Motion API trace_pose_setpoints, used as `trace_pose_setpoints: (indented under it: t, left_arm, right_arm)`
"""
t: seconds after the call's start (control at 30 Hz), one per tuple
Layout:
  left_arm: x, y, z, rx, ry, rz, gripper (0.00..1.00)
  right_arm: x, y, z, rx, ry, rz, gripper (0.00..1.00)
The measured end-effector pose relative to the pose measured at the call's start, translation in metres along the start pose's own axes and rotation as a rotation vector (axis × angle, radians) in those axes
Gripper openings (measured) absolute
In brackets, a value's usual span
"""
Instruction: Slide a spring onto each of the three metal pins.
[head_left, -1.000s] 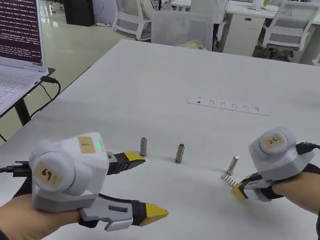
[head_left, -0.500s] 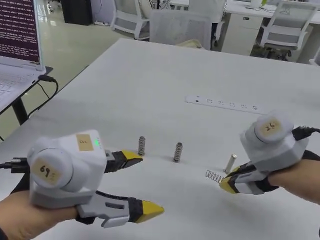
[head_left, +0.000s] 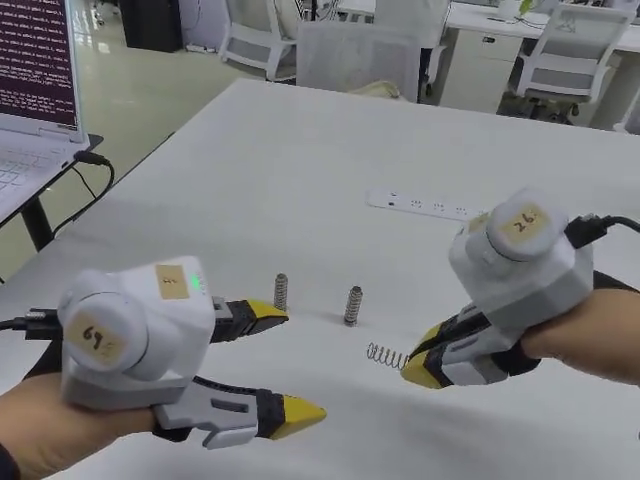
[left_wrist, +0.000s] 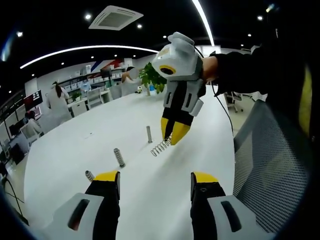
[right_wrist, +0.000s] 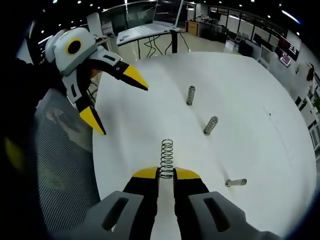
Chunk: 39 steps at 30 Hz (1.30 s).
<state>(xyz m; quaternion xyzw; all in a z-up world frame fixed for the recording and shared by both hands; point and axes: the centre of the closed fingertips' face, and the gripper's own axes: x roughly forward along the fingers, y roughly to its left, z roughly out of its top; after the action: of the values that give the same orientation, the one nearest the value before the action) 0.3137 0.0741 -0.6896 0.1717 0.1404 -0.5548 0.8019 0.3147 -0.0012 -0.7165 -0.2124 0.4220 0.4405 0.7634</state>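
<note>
Right hand-held gripper (head_left: 415, 368) is clamping one end of a loose spring (head_left: 385, 355) beside the bare pin (left_wrist: 149, 134) on the bench (head_left: 330, 180). Left hand-held gripper (head_left: 285, 365) is hovering wide open, empty. Two other pins (head_left: 281, 291) (head_left: 353, 305) are wearing springs.

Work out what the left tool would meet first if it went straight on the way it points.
Probably the spring held by the right tool, which lies almost dead ahead between the open jaws of the left tool; depth is hard to judge.
</note>
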Motion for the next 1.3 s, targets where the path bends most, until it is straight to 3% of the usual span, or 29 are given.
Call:
trace_pose_setpoints:
  t: [0.17, 0.73, 1.3]
  left_arm:
    - [0.002, -0.005, 0.002, 0.023, 0.0, -0.026, 0.49]
    - [0.005, -0.028, 0.006, 0.099, 0.004, -0.122, 0.26]
    - [0.01, -0.04, 0.005, 0.17, 0.022, -0.168, 0.06]
  right_arm:
    - [-0.002, 0.018, 0.009, -0.036, -0.017, 0.066, 0.08]
    - [-0.006, 0.052, 0.018, -0.172, 0.001, 0.183, 0.08]
    - [-0.009, 0.063, 0.023, -0.208, -0.001, 0.214, 0.08]
